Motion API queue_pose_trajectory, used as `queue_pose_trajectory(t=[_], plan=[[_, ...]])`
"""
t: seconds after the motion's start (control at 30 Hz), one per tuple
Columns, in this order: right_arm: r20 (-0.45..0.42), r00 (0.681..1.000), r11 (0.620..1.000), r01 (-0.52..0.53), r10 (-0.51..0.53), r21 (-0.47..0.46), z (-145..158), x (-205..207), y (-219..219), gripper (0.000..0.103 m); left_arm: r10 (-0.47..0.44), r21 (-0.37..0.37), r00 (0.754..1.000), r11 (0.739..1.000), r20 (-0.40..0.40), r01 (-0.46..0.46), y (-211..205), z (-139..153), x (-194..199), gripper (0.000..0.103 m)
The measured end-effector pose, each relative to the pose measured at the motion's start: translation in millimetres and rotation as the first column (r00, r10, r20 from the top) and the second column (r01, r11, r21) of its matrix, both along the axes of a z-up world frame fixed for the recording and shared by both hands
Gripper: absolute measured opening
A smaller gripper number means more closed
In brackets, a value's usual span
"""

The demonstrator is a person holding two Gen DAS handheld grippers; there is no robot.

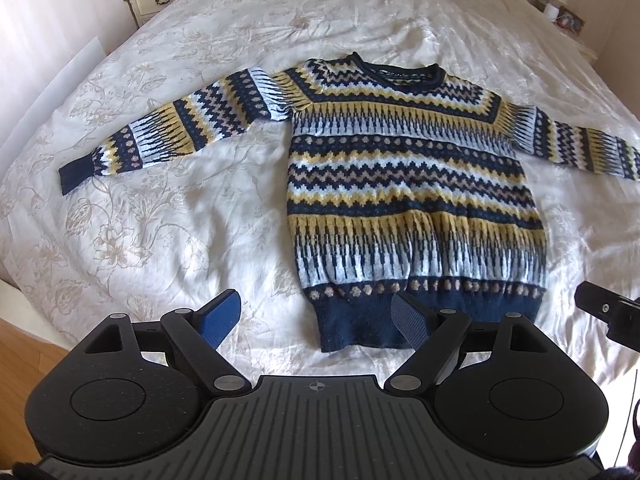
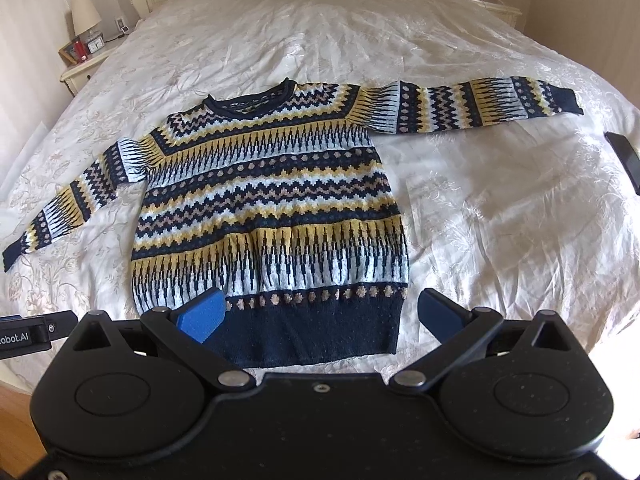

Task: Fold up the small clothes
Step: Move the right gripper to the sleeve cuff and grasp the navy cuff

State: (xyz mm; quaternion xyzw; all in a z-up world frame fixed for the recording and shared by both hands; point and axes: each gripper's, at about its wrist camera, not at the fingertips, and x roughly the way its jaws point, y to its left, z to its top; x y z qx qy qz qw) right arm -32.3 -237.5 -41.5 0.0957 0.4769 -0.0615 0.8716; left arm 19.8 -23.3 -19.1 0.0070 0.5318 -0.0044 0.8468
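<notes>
The sweater [image 1: 408, 184] is laid flat mid-frame on the bed [image 1: 160, 208], both the left gripper [image 1: 316, 316] and right gripper [image 2: 320, 312] are held wide, and "obot.AI" is read lower left only in the right view.

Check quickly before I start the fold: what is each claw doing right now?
Left claw: open, holding nothing, at the sweater hem.
Right claw: open, holding nothing, at the same hem.

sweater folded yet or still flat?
Spread flat: sweater lies front-up on the bed, both sleeves out sideways, no folds. Both grippers open, off it.
</notes>
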Motion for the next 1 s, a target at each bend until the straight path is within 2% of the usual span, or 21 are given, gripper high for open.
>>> queue_pose_trajectory(t=[0.17,0.27,0.37,0.43,0.57,0.8,1.0], plan=[[-0.019,1.000,0.997,-0.015,0.016,0.072,-17.7,21.7,-34.5,0.101,0.010,-0.011,0.999,1.000,0.040,-0.010,-28.7,0.4,24.8,0.081],[-0.062,0.998,0.992,-0.019,0.027,0.121,-29.7,40.6,-65.3,0.093,0.011,-0.030,0.999,1.000,0.049,-0.009,-49.2,-1.2,42.4,0.080],[-0.081,0.997,0.984,-0.001,0.016,0.178,-42.1,62.7,-105.0,0.093,-0.005,-0.027,0.999,1.000,0.048,0.007,-71.9,-4.1,60.0,0.072],[-0.093,0.996,0.981,0.010,0.008,0.196,-49.2,80.1,-133.1,0.093,0.001,-0.019,0.999,1.000,0.044,0.000,-84.7,-5.5,70.1,0.070],[-0.113,0.994,0.987,0.018,0.000,0.162,-55.5,117.6,-188.2,0.092,0.037,-0.021,0.998,0.999,0.040,-0.036,-104.3,-6.9,86.4,0.070],[-0.081,0.994,0.970,0.085,-0.068,0.228,-55.2,184.2,-304.3,0.091,0.095,0.006,0.996,0.995,-0.002,-0.095,-132.6,-17.2,111.3,0.069],[-0.015,0.993,0.986,0.120,-0.119,0.119,-42.4,229.3,-383.7,0.088,0.142,0.021,0.990,0.990,-0.020,-0.141,-148.1,-23.2,125.1,0.069]])
